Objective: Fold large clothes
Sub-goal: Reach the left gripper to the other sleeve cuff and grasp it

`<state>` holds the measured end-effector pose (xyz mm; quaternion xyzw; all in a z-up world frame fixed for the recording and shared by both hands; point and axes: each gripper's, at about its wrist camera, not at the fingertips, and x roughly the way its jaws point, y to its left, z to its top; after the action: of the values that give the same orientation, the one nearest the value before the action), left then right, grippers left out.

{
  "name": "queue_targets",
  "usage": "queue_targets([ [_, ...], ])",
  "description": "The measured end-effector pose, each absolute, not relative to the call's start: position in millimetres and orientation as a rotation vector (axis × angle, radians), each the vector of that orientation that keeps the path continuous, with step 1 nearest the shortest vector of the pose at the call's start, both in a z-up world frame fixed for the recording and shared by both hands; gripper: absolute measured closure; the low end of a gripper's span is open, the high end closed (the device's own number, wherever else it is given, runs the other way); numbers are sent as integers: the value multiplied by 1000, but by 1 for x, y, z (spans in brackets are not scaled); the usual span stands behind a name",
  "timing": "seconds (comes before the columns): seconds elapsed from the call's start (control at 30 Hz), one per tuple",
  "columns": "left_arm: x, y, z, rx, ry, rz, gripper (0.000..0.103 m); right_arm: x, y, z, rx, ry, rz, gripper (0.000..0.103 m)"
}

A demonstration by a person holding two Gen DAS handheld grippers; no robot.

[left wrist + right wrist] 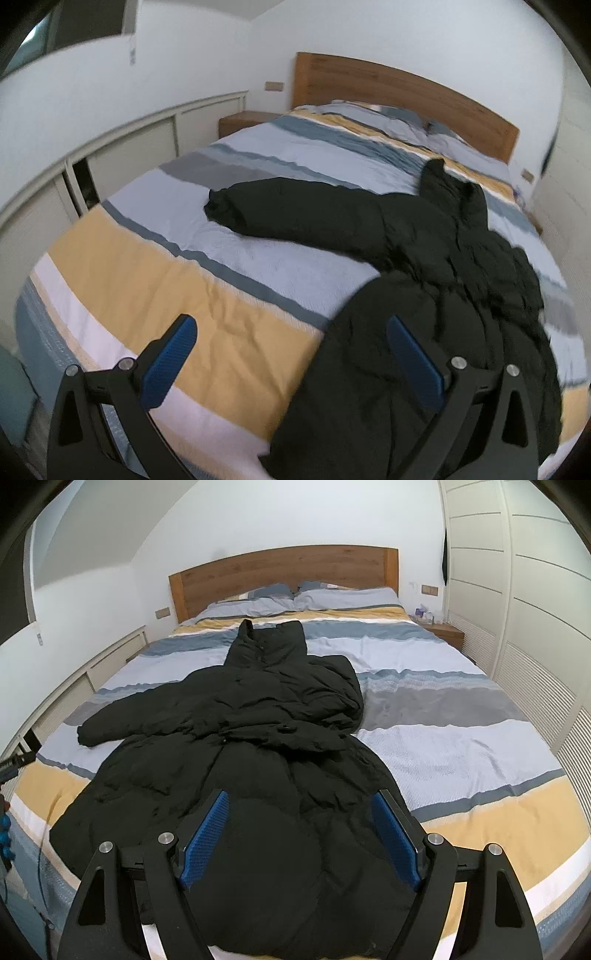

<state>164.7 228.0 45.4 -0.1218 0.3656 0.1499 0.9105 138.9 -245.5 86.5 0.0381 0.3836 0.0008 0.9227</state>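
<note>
A long black puffer coat (258,746) lies spread on the striped bed, collar toward the headboard, hem at the foot. One sleeve (133,716) stretches out to the left; the other sleeve is folded across the chest. My right gripper (299,801) hovers open over the coat's lower part, nothing between its blue pads. My left gripper (291,325) is open above the bed's foot, left of the coat's hem (369,369); its right finger (413,362) overlaps the black cloth, its left finger the yellow stripe. In the left wrist view the outstretched sleeve (280,210) points left.
The bed (461,746) has a blue, grey, yellow and white striped cover, pillows (332,598) and a wooden headboard (280,568). White wardrobe doors (535,609) line the right side, low white panels (110,147) the left. Nightstands (443,631) flank the bed. A cable (44,849) hangs at the foot's left.
</note>
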Motion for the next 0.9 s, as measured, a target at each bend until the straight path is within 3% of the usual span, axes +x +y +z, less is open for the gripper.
queue_targets([
  [0.9,332,383,-70,-1011,656,157,1,243,-232,14,47,873,-11,24],
])
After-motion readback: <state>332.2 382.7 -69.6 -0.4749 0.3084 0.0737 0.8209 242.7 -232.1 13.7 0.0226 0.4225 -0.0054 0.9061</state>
